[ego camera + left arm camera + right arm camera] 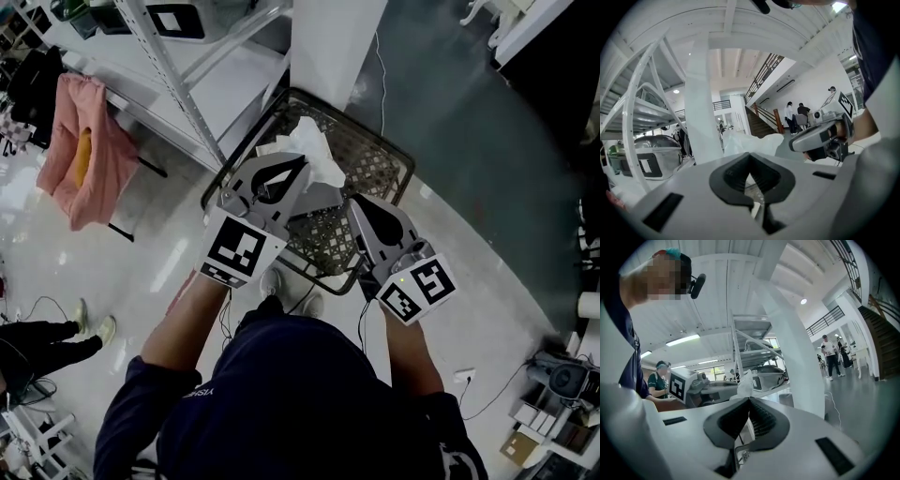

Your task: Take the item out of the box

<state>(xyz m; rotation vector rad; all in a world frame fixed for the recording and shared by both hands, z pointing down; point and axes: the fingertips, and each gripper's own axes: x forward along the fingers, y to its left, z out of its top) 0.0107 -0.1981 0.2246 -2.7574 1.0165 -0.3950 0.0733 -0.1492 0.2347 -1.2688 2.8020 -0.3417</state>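
A dark wire mesh basket [380, 161] stands on the floor in front of me. A crumpled white bag or paper [311, 148] lies in it at the far left, with a grey box-like shape [319, 199] beside it. My left gripper [298, 165] hovers over the basket's left side, jaws shut and empty, just short of the white bag [751, 142]. My right gripper [360, 202] hangs over the near right part, shut too, with nothing held. In the right gripper view the white bag [745, 379] shows past the closed tips, and the left gripper [689, 384] is at the left.
A white metal shelf rack [192, 89] stands behind and left of the basket, and a white pillar [333, 42] behind it. A pink cloth [80, 150] hangs at the far left. A cable [381, 80] runs over the floor. Another person's legs [42, 339] are at the left.
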